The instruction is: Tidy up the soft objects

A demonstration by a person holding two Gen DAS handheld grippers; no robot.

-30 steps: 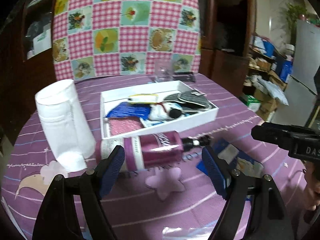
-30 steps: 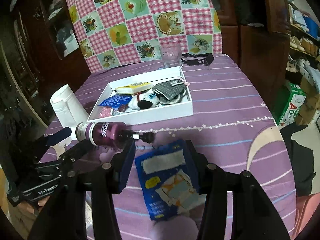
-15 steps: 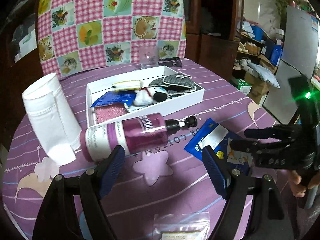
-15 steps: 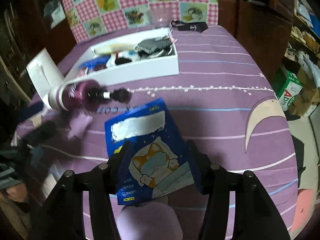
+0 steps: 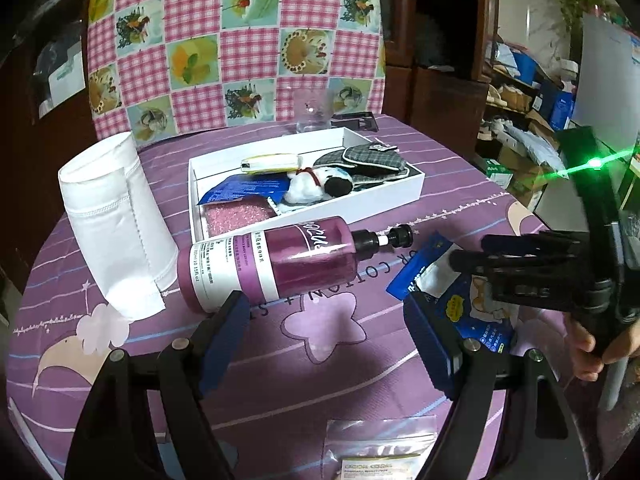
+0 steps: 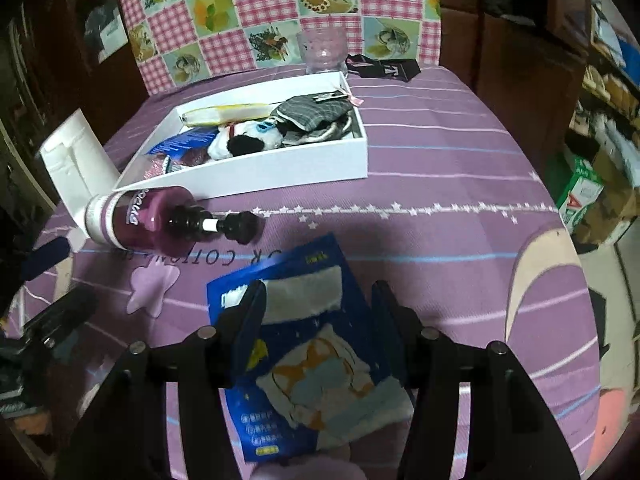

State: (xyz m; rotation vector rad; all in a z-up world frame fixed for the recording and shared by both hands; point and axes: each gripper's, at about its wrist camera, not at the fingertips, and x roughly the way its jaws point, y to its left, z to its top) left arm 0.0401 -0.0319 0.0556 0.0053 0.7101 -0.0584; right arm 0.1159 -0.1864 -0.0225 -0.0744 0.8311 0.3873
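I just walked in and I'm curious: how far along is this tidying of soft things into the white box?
Partly done. The white box already holds a black-and-white plush toy, grey checked fabric and some packets. In hand: the right gripper straddles the blue cat-print packet lying on the purple cloth, not yet lifted. Still outside the box: the white rolled fabric. The left gripper hangs open, empty.

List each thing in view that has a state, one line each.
Pump bottle: lying on its side.
White box: open, holding soft things.
Blue packet: flat on the cloth, between the right gripper's fingers.
White roll: upright, leaning.
Glass: upright.
Left gripper: open, nothing between its fingers.
Right gripper: open, astride the packet.
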